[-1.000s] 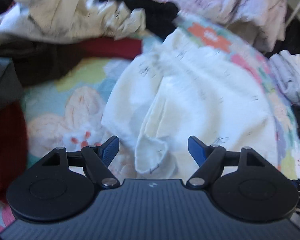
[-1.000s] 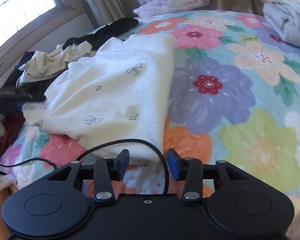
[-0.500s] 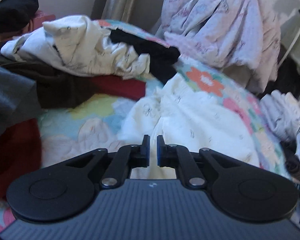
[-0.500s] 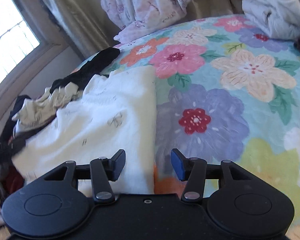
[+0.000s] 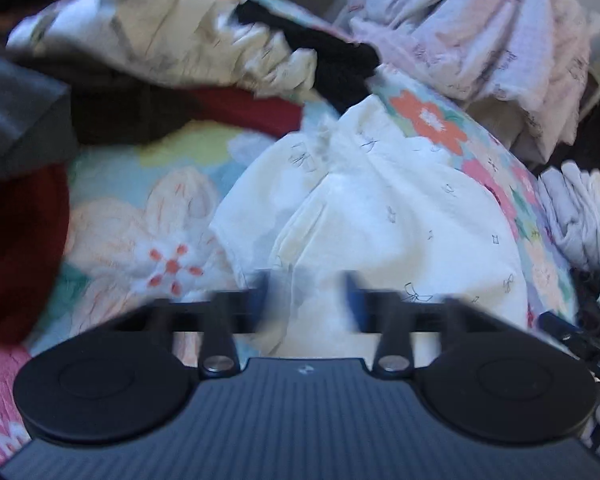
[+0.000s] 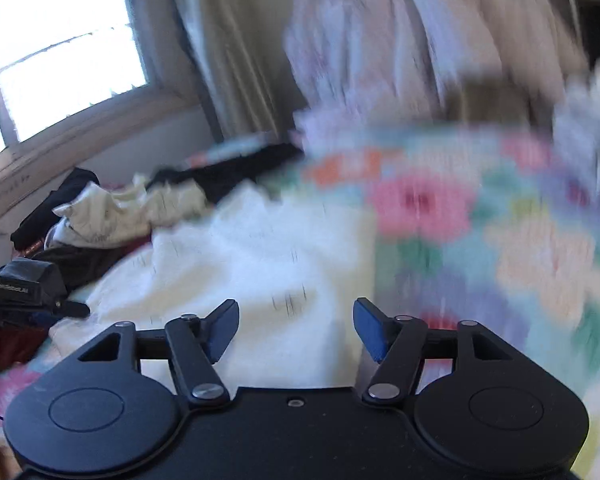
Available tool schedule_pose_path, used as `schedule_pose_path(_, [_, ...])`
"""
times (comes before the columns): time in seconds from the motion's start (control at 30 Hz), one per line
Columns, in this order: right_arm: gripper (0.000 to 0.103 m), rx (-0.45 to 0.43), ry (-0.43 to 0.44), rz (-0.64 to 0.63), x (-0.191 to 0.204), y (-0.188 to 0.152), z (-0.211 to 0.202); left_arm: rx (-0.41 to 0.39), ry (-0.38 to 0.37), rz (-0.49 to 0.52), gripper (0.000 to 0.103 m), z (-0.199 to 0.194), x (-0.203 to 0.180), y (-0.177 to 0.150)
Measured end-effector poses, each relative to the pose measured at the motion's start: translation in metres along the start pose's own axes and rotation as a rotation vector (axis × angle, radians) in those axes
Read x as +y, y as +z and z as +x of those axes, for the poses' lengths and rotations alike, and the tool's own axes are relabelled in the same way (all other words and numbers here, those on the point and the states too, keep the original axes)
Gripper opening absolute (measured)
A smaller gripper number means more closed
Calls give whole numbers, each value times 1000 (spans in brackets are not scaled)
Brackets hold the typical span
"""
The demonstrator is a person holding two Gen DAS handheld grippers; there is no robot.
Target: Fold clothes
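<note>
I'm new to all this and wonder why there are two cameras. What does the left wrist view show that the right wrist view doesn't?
Only the left wrist view: a pale flower with orange dots printed on the bedspread, beside the white garment's edge.
Only the right wrist view: a bright window and the sill below it.
Both: the white garment with small bows, the flowered bedspread under it, a crumpled cream garment and a black one beyond. The right wrist view is badly blurred.
</note>
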State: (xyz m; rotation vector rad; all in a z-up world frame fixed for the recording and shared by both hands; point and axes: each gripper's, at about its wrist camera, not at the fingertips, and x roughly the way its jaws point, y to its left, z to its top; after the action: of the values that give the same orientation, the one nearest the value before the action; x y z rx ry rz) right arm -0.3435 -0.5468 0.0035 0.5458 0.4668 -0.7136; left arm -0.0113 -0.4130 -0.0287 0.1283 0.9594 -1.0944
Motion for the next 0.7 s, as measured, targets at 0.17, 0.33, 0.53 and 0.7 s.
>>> schedule_pose_path(0.17, [41,251,19,72,-18,-39,3,-121,129,117,0,-22,-12,-2])
schedule_pose_path(0.33, [3,369,116,60,-12,-52,-17,-124,136,104,0,-32,-9,-2])
schedule_pose_path(0.53, [8,423,92,-25,7,-62,-35,-96,-4,126,0,-37,-27,-18])
schedule_pose_path(0.7, [58,244,52,26,-6,-38,-60,-246,151,241,0,-57,-39,-16])
